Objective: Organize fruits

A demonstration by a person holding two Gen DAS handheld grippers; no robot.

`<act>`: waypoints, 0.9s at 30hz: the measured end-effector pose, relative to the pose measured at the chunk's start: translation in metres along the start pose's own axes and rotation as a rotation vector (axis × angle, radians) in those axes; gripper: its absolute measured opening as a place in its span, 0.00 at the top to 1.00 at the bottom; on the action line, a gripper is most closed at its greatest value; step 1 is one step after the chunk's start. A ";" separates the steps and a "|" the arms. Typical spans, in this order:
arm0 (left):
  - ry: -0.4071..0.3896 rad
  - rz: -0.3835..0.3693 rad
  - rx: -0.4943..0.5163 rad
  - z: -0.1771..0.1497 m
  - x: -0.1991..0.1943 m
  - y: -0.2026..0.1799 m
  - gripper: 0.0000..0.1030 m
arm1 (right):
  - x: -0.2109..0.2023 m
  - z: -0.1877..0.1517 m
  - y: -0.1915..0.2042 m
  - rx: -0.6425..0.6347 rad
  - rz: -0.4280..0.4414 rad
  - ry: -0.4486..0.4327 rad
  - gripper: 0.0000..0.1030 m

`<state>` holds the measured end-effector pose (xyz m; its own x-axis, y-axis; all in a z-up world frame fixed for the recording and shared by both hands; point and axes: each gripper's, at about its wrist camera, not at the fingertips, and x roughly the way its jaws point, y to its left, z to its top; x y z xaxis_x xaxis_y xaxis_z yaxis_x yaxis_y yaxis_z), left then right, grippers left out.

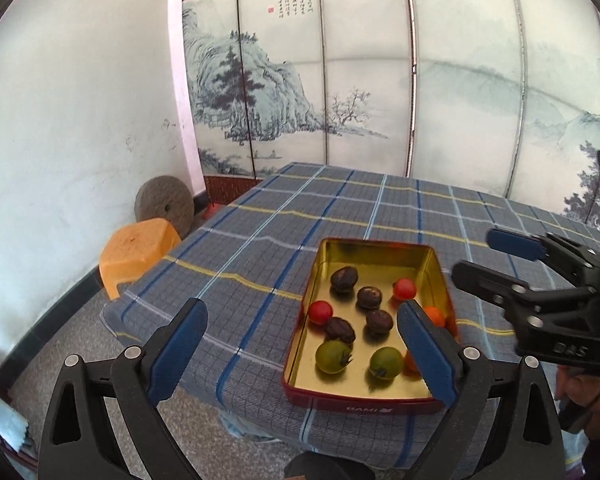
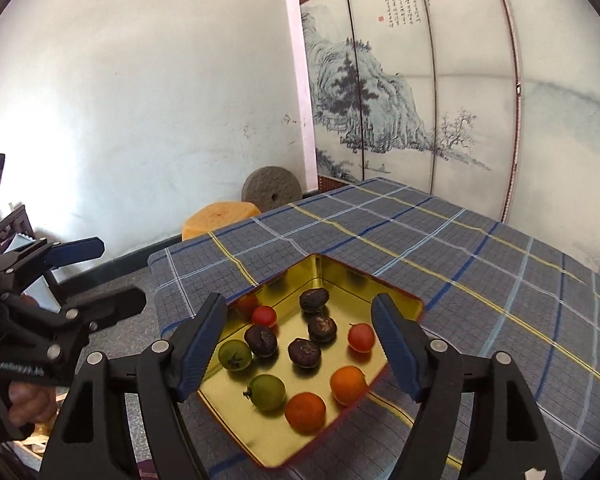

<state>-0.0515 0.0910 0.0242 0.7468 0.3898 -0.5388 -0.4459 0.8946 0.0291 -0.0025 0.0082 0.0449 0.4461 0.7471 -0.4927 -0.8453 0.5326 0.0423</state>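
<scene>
Checked blue-grey tablecloth [image 1: 284, 240] covering the table at frame centre, bearing a gold-lined red tin [image 1: 364, 398] of fruits [image 2: 304, 354] at lower centre; left gripper [image 1: 300, 344] and right gripper [image 2: 298, 346] both gaping and empty above it; painted folding screen [image 1: 380, 80] and white wall [image 1: 80, 120] behind, orange stool [image 1: 136, 252] at left.

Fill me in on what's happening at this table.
A person holds a two-finger gripper in each hand above a red tin with a gold inside, set on a plaid tablecloth. Both the left gripper and the right gripper are open and hold nothing. All the fruit in view lies loose in the tin: four dark wrinkled fruits, two green tomatoes, two red tomatoes and two orange ones. Nothing lies on the cloth outside it.
</scene>
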 end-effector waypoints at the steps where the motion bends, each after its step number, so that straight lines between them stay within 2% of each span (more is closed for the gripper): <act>1: -0.005 -0.003 0.004 0.001 -0.003 -0.002 0.05 | -0.006 -0.001 -0.002 0.001 -0.009 -0.006 0.28; 10: -0.045 -0.022 0.050 0.007 -0.027 -0.024 0.00 | -0.051 -0.019 -0.022 0.035 -0.070 -0.040 0.25; 16: -0.053 -0.014 0.090 0.008 -0.037 -0.043 0.00 | -0.065 -0.034 -0.041 0.070 -0.093 -0.036 0.24; 19: -0.045 -0.006 0.116 0.009 -0.039 -0.055 0.00 | -0.073 -0.045 -0.056 0.076 -0.123 -0.025 0.20; 22: -0.031 0.011 0.139 0.008 -0.037 -0.066 0.00 | -0.078 -0.058 -0.079 0.088 -0.163 0.010 0.19; 24: -0.012 -0.011 0.148 0.008 -0.035 -0.074 0.00 | -0.082 -0.071 -0.108 0.114 -0.204 0.050 0.19; 27: 0.002 0.000 0.156 0.010 -0.030 -0.087 0.00 | -0.085 -0.092 -0.156 0.155 -0.287 0.127 0.19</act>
<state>-0.0302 0.0041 0.0462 0.7459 0.3894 -0.5404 -0.3638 0.9178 0.1592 0.0646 -0.1753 0.0008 0.6110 0.5080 -0.6071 -0.6315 0.7753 0.0132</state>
